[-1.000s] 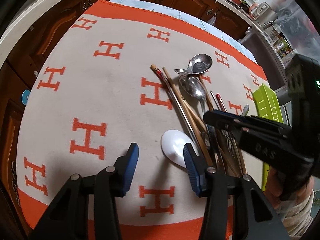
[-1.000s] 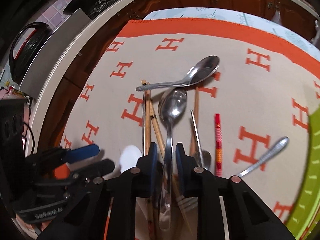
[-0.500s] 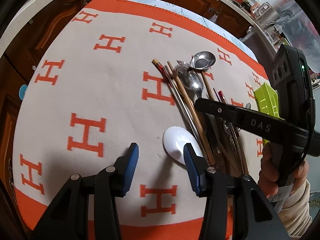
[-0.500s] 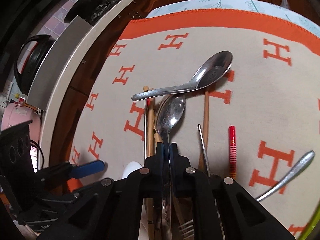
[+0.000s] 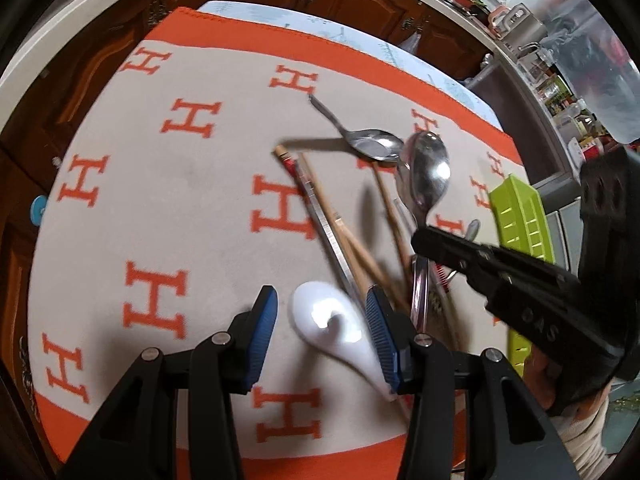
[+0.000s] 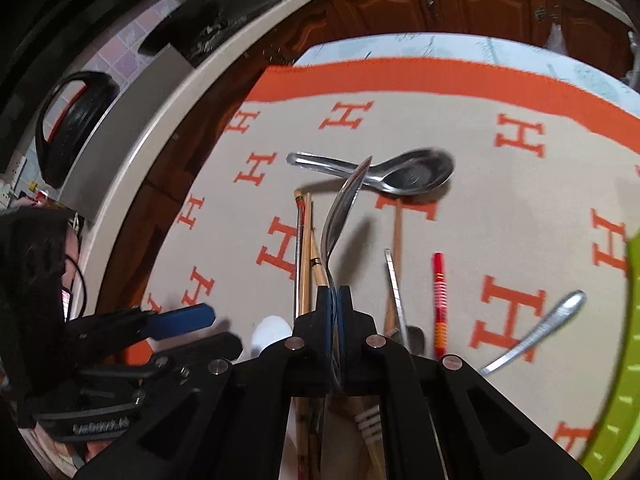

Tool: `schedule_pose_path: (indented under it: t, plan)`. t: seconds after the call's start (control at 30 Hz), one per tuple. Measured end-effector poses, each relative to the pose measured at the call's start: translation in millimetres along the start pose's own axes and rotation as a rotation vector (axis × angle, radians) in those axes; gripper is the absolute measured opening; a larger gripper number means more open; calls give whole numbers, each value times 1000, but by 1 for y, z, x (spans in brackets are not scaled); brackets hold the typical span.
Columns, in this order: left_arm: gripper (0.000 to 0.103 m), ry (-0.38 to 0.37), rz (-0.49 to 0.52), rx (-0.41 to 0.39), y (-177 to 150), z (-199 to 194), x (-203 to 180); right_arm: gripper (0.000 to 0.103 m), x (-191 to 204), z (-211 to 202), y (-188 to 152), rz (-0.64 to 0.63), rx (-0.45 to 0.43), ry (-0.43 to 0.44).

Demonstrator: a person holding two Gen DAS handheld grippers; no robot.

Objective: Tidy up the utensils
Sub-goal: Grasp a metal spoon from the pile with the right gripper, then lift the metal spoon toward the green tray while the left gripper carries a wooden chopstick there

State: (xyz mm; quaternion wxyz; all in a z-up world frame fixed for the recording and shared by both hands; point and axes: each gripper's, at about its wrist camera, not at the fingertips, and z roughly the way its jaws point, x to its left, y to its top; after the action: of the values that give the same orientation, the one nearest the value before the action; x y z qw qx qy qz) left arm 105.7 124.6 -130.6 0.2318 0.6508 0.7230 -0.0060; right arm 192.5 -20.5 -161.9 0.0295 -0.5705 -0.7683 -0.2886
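While the left gripper [image 5: 320, 328] hangs unclenched over the white spoon [image 5: 336, 328], the right gripper [image 6: 333, 300], jaws just closed, clamps the steel spoon [image 6: 344, 204] by its handle, bowl raised toward twelve o'clock, ready for the green tray [image 6: 616, 360] at three o'clock.

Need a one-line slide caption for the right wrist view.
Right gripper shut on a steel spoon, raised above chopsticks and a soup spoon on the H-patterned cloth.
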Motion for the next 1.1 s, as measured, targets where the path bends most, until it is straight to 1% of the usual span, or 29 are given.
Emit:
schedule_pose_path:
  t: [0.07, 0.17, 0.23, 0.3, 0.4, 0.57, 0.73, 0.87, 1.1]
  plan:
    - [43, -2, 9, 10, 6, 5, -7, 2, -4, -10, -4, 6, -18, -1]
    - [37, -9, 11, 40, 12, 16, -14, 2, -11, -21, -10, 20, -31, -15]
    - [23, -19, 0, 74, 16, 24, -16, 2, -18, -29, -15, 40, -41, -13]
    - [19, -24, -16, 100, 19, 30, -17, 2, -24, -40, -20, 58, -57, -8]
    - [19, -38, -35, 125, 29, 33, -18, 2, -36, -61, -26, 93, -87, 2]
    - [17, 15, 5, 139, 45, 34, -30, 2, -58, -96, -37, 142, -138, 14]
    - [13, 40, -19, 209, 47, 52, -34, 2, -79, -125, -50, 181, -180, 14]
    - [13, 59, -22, 215, 45, 57, -39, 2, -93, -138, -61, 208, -193, 20]
    - [12, 56, -41, 258, 38, 69, -43, 2, -104, -145, -72, 229, -197, 26]
